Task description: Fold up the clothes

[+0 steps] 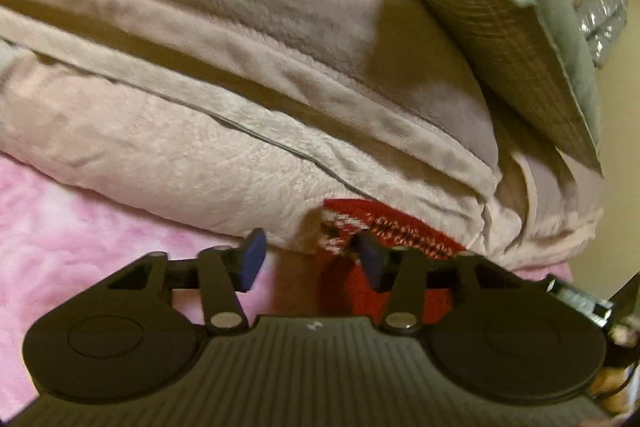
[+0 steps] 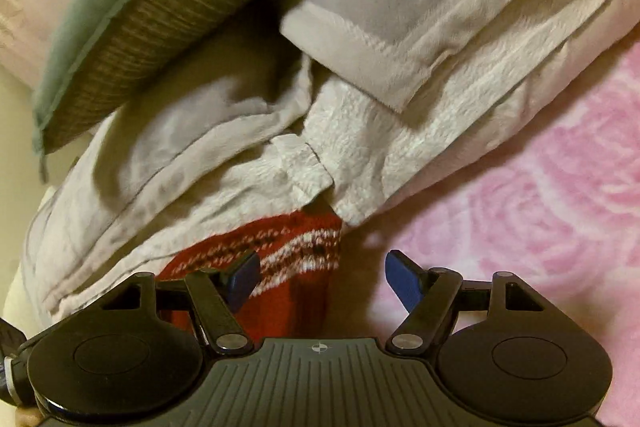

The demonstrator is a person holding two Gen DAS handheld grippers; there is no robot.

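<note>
A red knitted garment (image 1: 400, 227) with white and dark patterned bands lies on the pink bedspread, partly tucked under a pale fleece blanket. In the left wrist view my left gripper (image 1: 310, 259) is open just in front of it, its right blue pad (image 1: 370, 261) against the garment's edge. Seen from the right wrist, the same red garment (image 2: 288, 259) sits low and centre. My right gripper (image 2: 322, 281) is open over its right edge, with the left pad (image 2: 242, 281) above the knit and the right pad (image 2: 404, 281) over the bedspread.
A thick pale pink-grey fleece blanket (image 1: 200, 131) is heaped across the bed behind the garment. A green-edged striped cushion (image 2: 132, 47) rests on top of it. The pink flowered bedspread (image 2: 540, 187) stretches to one side. A cream wall (image 1: 616, 107) lies beyond.
</note>
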